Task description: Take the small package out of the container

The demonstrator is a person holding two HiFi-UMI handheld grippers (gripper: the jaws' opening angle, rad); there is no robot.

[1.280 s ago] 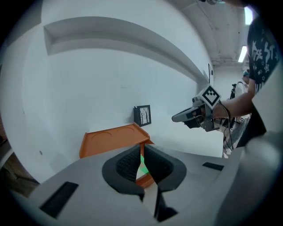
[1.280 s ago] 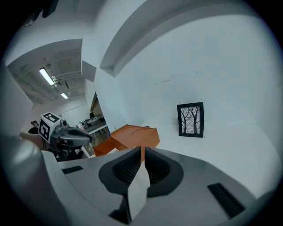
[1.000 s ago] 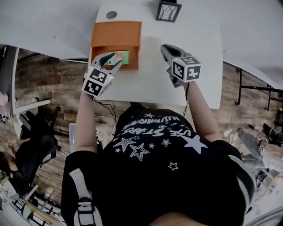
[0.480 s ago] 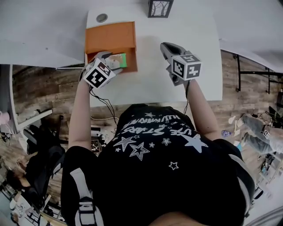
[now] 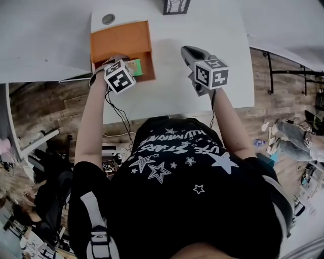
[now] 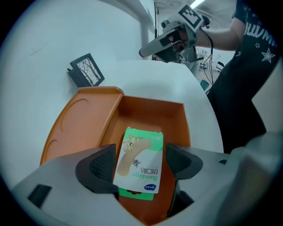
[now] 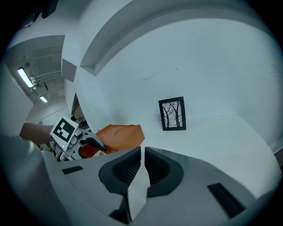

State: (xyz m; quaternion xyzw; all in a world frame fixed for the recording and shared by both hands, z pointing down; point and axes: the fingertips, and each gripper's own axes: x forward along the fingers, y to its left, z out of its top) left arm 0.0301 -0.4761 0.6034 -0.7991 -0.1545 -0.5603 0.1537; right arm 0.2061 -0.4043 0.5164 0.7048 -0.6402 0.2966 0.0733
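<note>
An orange container (image 6: 150, 110) stands open at the table's left, with its lid (image 6: 75, 123) folded back. Inside lies the small package (image 6: 142, 148), a white and green bandage pack. My left gripper (image 6: 140, 164) reaches into the box from the near end, and its jaws are opening. One pad (image 6: 102, 167) stands on each side of the pack without pressing on it. In the head view the left gripper (image 5: 127, 70) covers the container's (image 5: 121, 40) near end, and a green corner of the package (image 5: 135, 66) shows. My right gripper (image 5: 188, 50) hovers shut over the table's middle, holding nothing (image 7: 143, 165).
A small black picture frame (image 5: 175, 5) stands at the table's far edge. A round grey disc (image 5: 108, 19) sits behind the container. The white table (image 5: 202, 30) ends close behind the person on the near side. A white wall rises beyond it.
My left gripper has moved forward over the container's near end, and now covers most of the package in the head view. The right gripper has hardly moved.
</note>
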